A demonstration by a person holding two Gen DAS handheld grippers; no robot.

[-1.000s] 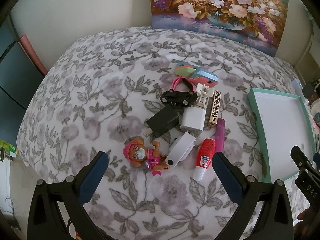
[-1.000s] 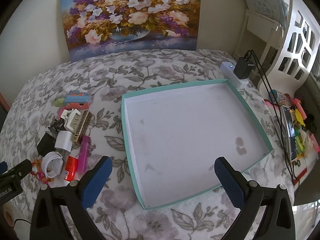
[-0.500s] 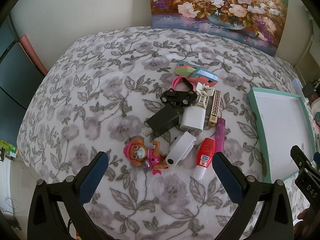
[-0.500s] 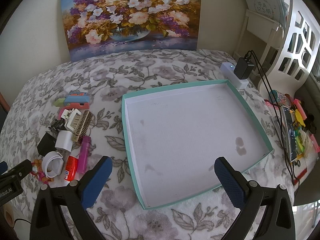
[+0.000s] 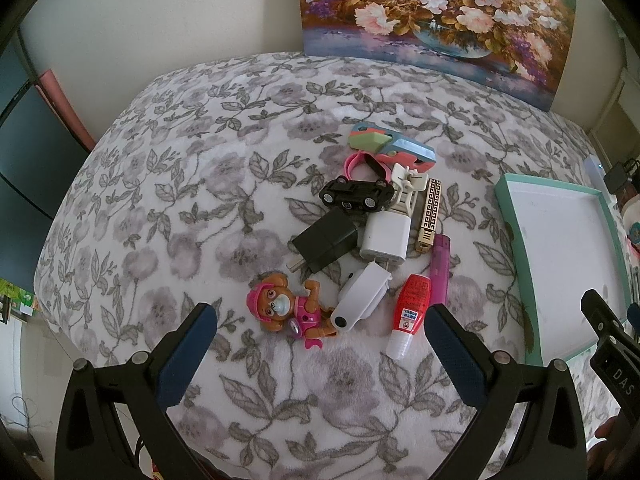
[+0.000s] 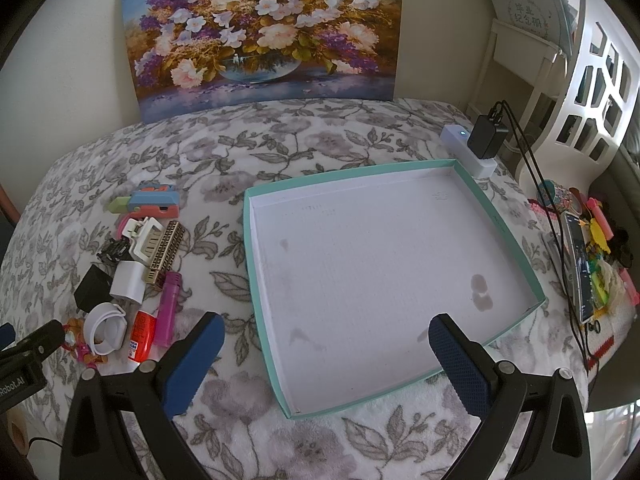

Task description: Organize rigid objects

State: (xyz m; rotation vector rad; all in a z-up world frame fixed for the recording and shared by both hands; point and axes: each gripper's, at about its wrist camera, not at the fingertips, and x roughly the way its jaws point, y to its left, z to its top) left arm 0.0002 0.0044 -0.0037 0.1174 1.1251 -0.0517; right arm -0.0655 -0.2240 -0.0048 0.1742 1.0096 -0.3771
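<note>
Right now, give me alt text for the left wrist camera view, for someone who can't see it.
The open left gripper hovers over a floral blanket above a pile of small items: a toy dog, black charger, white charger, toy car and glue bottle. A teal-rimmed tray lies to the right.

Both hand-held claws hung wide open and empty side by side, the left claw (image 5: 320,336) with its blue-padded fingers (image 5: 186,354) spread apart, the right claw (image 6: 326,346) likewise splayed, its dark textured pads (image 6: 460,364) gripping nothing.
</note>
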